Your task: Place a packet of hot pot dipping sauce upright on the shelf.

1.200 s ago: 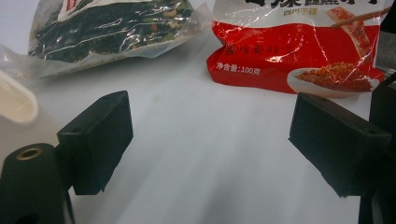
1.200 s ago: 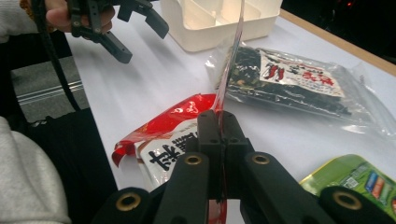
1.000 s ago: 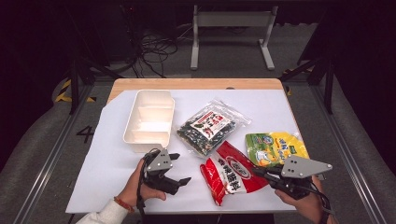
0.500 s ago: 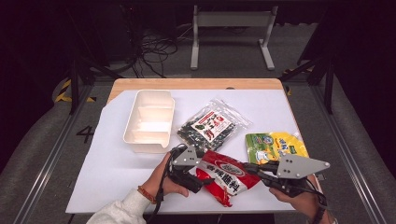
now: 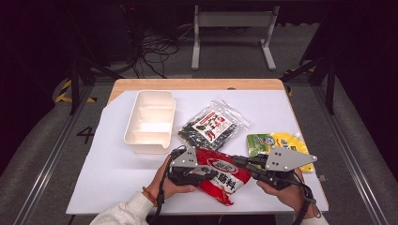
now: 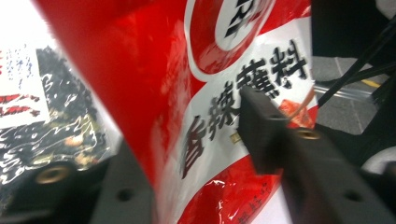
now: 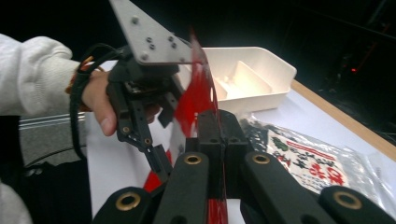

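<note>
Together both grippers [image 5: 213,172] [image 5: 237,161] pinch (mid-air) red pouch [image 5: 225,176].

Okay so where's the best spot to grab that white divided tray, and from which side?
Grip the white tray by its near short wall, jaws straddling the rim, coming from the person's side. That wall stands upright and thin, with bare table in front of it; the seaweed bag crowds its right side.

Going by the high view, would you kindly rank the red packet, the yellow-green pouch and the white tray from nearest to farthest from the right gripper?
1. Red packet: pinched in the right gripper.
2. Yellow-green pouch: just beyond it, table's right.
3. White tray: far left.
</note>
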Available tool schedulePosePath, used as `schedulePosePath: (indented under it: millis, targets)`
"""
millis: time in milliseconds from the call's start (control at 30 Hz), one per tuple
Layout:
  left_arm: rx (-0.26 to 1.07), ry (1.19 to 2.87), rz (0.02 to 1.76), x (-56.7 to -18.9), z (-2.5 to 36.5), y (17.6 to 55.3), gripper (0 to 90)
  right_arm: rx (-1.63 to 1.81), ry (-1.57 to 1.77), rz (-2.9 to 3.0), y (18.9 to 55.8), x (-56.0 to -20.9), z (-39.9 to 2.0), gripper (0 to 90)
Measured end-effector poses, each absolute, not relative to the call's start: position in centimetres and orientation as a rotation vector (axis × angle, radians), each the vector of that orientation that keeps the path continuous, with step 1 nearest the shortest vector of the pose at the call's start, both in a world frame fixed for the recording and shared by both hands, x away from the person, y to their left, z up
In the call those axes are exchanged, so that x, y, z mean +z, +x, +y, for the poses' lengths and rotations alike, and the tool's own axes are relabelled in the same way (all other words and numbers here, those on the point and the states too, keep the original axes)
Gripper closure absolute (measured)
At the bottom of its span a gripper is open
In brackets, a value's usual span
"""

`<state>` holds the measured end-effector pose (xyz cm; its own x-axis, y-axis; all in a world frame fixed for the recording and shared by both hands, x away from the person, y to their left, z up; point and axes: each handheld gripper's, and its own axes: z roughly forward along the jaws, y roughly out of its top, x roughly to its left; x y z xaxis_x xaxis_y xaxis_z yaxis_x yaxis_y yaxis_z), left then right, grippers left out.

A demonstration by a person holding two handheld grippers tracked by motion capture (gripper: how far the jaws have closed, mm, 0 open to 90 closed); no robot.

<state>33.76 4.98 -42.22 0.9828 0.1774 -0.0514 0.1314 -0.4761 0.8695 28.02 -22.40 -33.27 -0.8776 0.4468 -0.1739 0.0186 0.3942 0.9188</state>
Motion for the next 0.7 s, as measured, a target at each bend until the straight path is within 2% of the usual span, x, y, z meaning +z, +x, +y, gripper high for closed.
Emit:
schedulePosePath:
  millis: [133, 200, 300, 367, 433, 533, 600, 633, 667, 700]
  targets:
    - [0.042, 2.057, 0.225, -42.4, 5.0, 33.7, 87.8, 1.488, 0.448, 2.245, 28.3, -33.7, -22.7, 89.9]
    - [0.035, 2.048, 0.226, -42.6, 5.1, 33.8, 89.7, 1.476, 0.458, 2.240, 28.4, -33.9, -22.7, 89.4]
    - [0.016, 2.039, 0.233, -42.6, 5.3, 33.9, 89.9, 1.473, 0.493, 2.226, 28.4, -34.2, -22.7, 84.2]
    - [0.007, 2.028, 0.235, -42.6, 5.5, 33.8, 89.9, 1.464, 0.507, 2.222, 28.4, -34.3, -22.8, 71.0]
    - [0.009, 2.021, 0.233, -42.5, 5.6, 33.8, 89.9, 1.449, 0.537, 2.219, 28.4, -34.4, -23.0, 66.0]
    - [0.005, 2.019, 0.222, -42.4, 5.8, 33.5, 89.9, 1.454, 0.613, 2.197, 28.2, -34.6, -23.9, 46.4]
    - [0.011, 2.025, 0.214, -42.1, 5.9, 33.3, 89.9, 1.461, 0.641, 2.198, 28.1, -34.8, -24.6, 40.1]
    - [0.011, 2.025, 0.214, -42.1, 5.9, 33.3, 89.9, 1.461, 0.641, 2.198, 28.1, -34.8, -24.6, 40.1]
    - [0.016, 2.025, 0.208, -41.9, 6.0, 33.2, 89.9, 1.451, 0.678, 2.203, 27.7, -35.1, -25.5, 32.9]
    - [0.011, 2.019, 0.206, -41.8, 6.0, 33.1, 89.9, 1.451, 0.678, 2.203, 27.7, -35.1, -25.5, 32.9]
